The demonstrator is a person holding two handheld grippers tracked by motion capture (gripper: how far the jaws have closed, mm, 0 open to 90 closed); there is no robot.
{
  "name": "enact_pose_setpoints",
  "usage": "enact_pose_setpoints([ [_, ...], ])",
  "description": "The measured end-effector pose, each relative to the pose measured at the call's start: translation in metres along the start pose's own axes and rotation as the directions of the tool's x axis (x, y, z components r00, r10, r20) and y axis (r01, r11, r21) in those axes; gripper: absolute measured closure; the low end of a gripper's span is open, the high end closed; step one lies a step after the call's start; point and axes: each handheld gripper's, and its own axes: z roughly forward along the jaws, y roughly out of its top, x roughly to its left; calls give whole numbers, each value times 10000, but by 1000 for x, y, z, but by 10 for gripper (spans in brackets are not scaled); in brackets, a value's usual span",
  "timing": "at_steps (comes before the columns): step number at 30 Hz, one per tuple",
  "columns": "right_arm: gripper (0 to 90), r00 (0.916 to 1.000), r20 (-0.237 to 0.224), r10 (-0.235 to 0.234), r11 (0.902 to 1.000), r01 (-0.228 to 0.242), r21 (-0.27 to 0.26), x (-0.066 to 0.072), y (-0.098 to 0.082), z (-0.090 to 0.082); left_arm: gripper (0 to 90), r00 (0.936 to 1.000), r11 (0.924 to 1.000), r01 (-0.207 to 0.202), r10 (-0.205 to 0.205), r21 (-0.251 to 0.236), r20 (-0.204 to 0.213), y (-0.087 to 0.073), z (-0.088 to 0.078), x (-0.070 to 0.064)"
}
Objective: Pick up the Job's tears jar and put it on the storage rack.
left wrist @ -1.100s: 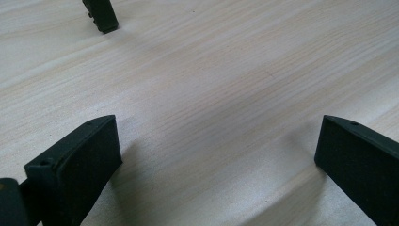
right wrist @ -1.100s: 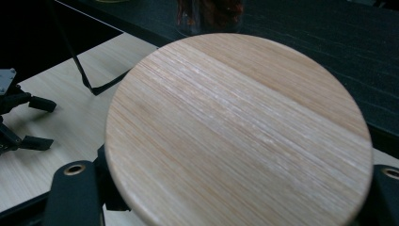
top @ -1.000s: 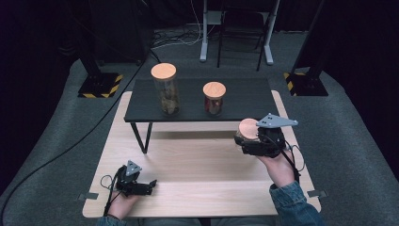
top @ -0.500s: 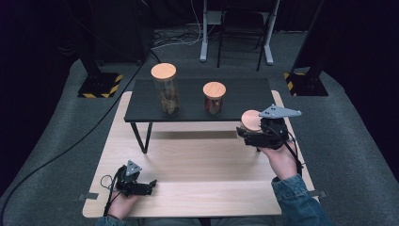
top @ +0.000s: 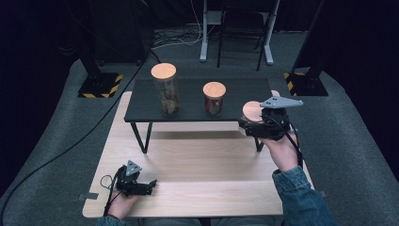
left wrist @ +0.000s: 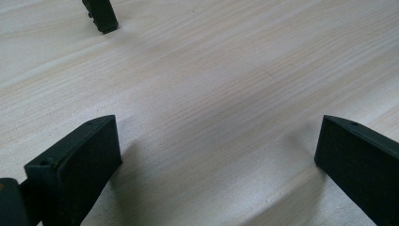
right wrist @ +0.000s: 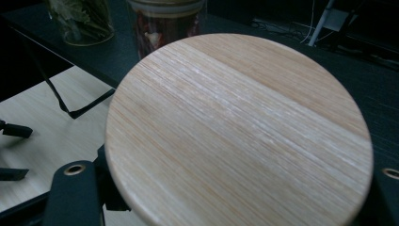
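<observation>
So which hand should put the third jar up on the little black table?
The right. The right gripper is shut on the jar with the wooden lid, close to the black shelf. The left gripper rests open on the wooden table, far from it.

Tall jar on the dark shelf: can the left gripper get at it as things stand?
Probably yes. The left gripper rests open and empty on the light table, and nothing stands between it and the tall jar at the dark shelf's left front, though it would have to rise above the shelf edge.
</observation>
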Motion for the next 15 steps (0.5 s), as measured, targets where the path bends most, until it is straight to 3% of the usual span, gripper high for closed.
enact_pose_setpoints([
  [15, 250, 9994, 322, 129, 9999, -130, 45, -13, 14, 9, 5, 10000, 10000, 0, 0, 7, 1, 0, 0, 0],
])
